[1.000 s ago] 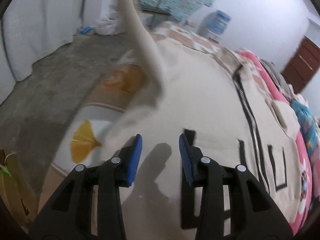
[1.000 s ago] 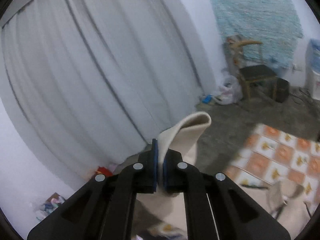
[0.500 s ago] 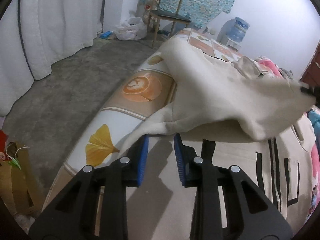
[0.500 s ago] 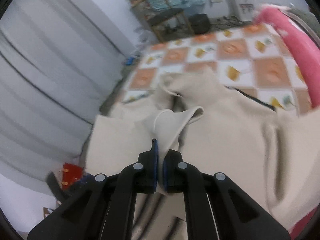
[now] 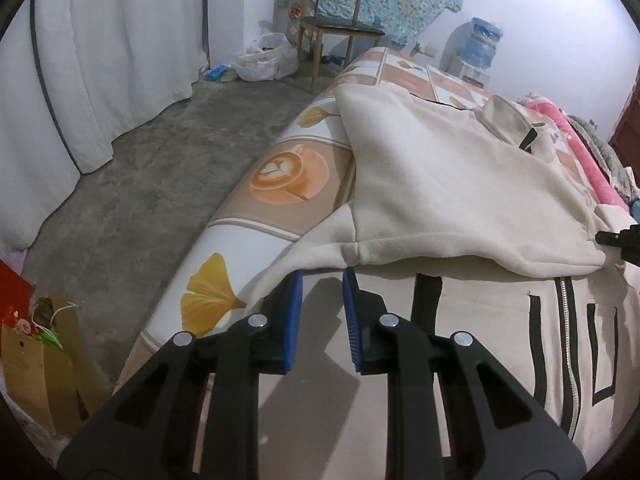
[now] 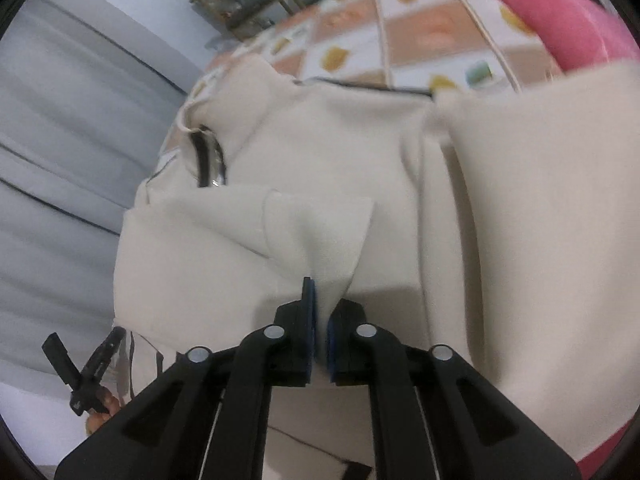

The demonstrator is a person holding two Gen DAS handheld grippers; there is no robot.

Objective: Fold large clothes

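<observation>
Left wrist view shows one cream fleece zip-up jacket with black stripe trim [image 5: 460,184] spread on a bed covered by a tiled-print sheet with orange coffee cups and yellow ginkgo leaves [image 5: 248,216]. One sleeve with a ribbed cuff [image 5: 400,176] lies folded across the jacket's chest, over the silver zipper [image 5: 570,364]. The left gripper [image 5: 320,304] hovers just in front of the cuff with its blue-padded jaws apart and nothing between them. In the right wrist view, the right gripper [image 6: 321,328] has its jaws pinched together on a corner of the cream cloth, low over the jacket body. By my reading the first sleeve fold is about laid down but not released; the other sleeve, the sides and the bottom half are left to fold. Counted: one jacket, two grippers, one wooden chair [image 5: 340,28], one water dispenser [image 5: 478,48] and one brown cardboard box [image 5: 36,364].
</observation>
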